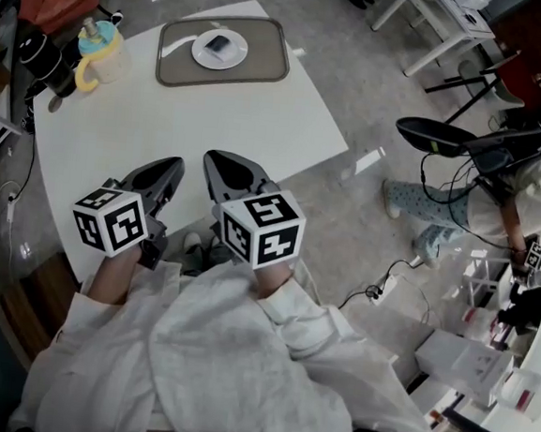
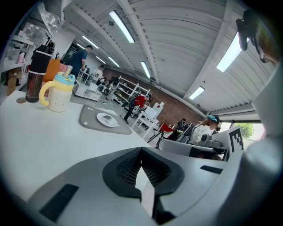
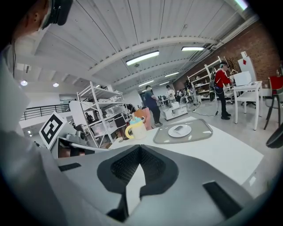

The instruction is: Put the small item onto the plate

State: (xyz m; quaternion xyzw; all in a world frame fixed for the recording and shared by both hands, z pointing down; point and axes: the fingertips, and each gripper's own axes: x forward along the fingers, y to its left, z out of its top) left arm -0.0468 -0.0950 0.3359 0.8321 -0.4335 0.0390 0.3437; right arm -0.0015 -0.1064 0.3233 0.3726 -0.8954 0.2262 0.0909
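Small item (image 1: 221,42) is located on the plate (image 1: 202,57), which is set in the grey tray (image 1: 173,68) at the far end of the white desk (image 1: 165,126). The left gripper (image 1: 175,164) and right gripper (image 1: 211,158) are held at the near desk edge, well apart from the tray. Both sets of fingers are closed with nothing between them.

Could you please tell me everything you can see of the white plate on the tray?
The plate is small, round and white, glossy like ceramic. It lies flat at the middle of the grey tray, on the far side of the white table. A small grey item rests on its centre; nothing else touches it.
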